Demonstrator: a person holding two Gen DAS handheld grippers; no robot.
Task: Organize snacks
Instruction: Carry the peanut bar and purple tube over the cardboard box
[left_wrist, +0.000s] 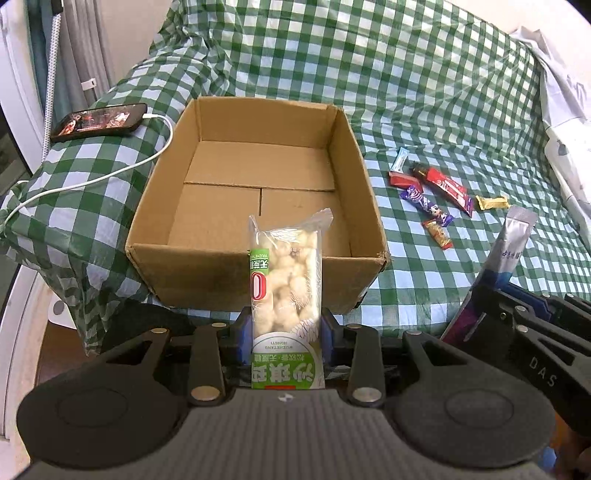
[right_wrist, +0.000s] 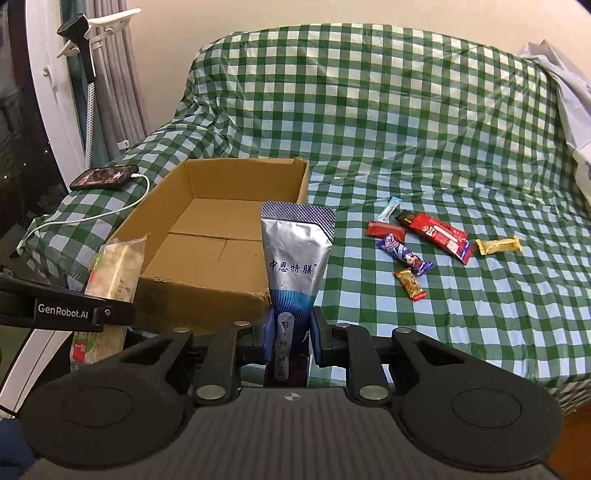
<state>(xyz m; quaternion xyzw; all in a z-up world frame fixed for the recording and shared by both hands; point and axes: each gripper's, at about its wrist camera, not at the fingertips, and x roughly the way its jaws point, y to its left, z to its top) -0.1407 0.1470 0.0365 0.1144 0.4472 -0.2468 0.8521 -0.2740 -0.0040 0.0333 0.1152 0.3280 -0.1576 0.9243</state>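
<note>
My left tool (left_wrist: 286, 332) grips a puffed-snack pack (left_wrist: 286, 280) and my right tool (right_wrist: 290, 338) pinches a silver pouch (right_wrist: 295, 254), both poised near the empty cardboard box (left_wrist: 255, 266) on the checked bed (left_wrist: 424, 92), ready to drop in.

My right gripper (right_wrist: 290, 338) sits at the bottom centre of the frame, its blue pads clamped on a silver-and-blue pouch (right_wrist: 297, 254) that stands upright. Behind it, centre left, an open cardboard box (right_wrist: 207, 291) rests on the green checked cloth (right_wrist: 388, 122). At lower left my left gripper (right_wrist: 107, 312) pinches a clear snack pack (right_wrist: 114, 269) in front of the box. Right of centre, 6 small wrapped snacks (right_wrist: 436, 232) lie scattered on the cloth. At the left edge a phone (right_wrist: 105, 177) lies plugged into a white cable (right_wrist: 92, 218).
</note>
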